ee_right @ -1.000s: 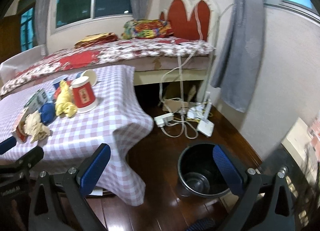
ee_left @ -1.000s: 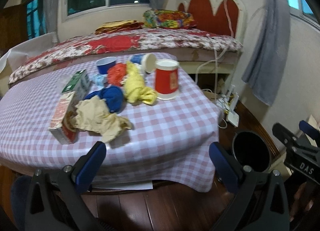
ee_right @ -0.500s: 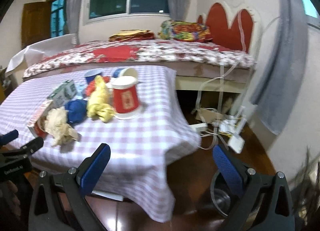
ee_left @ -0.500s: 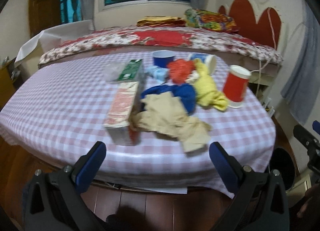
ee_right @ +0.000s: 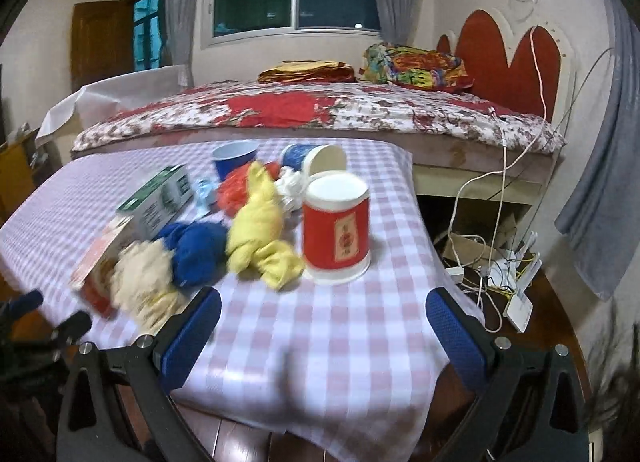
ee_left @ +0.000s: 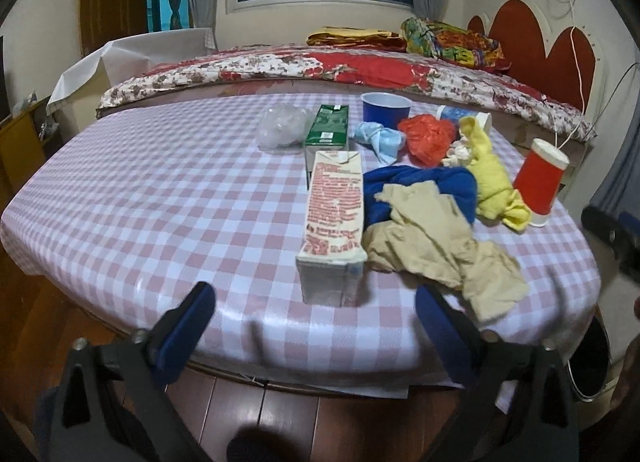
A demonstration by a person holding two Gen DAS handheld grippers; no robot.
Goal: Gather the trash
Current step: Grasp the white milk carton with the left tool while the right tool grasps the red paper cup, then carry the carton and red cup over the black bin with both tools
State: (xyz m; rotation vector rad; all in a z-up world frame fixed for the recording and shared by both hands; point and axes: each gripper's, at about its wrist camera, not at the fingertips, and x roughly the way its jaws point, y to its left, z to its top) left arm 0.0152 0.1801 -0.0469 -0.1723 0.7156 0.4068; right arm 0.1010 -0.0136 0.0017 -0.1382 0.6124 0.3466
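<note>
Trash lies on a pink checked table [ee_left: 160, 198]: a red-and-white carton [ee_left: 334, 218], a green carton [ee_left: 329, 130], beige cloth [ee_left: 436, 238], blue cloth [ee_left: 424, 186], yellow cloth [ee_left: 492, 182], a red bag [ee_left: 428, 138], a clear bag [ee_left: 282, 128], a blue cup [ee_left: 386, 108] and an upturned red cup [ee_left: 540, 182]. My left gripper [ee_left: 316, 312] is open and empty at the near table edge, in front of the red-and-white carton. My right gripper [ee_right: 324, 322] is open and empty, just before the red cup [ee_right: 336, 230] and yellow cloth [ee_right: 260, 234].
A black bin [ee_left: 590, 366] stands on the wood floor at the table's right corner. Cables and power strips [ee_right: 492, 274] lie on the floor to the right. A bed [ee_right: 304, 110] with a quilt stands behind the table. A grey curtain [ee_right: 604, 198] hangs at right.
Both grippers have swung left from the bin and floor towards the table and moved closer to the trash. Both stay open and empty.
</note>
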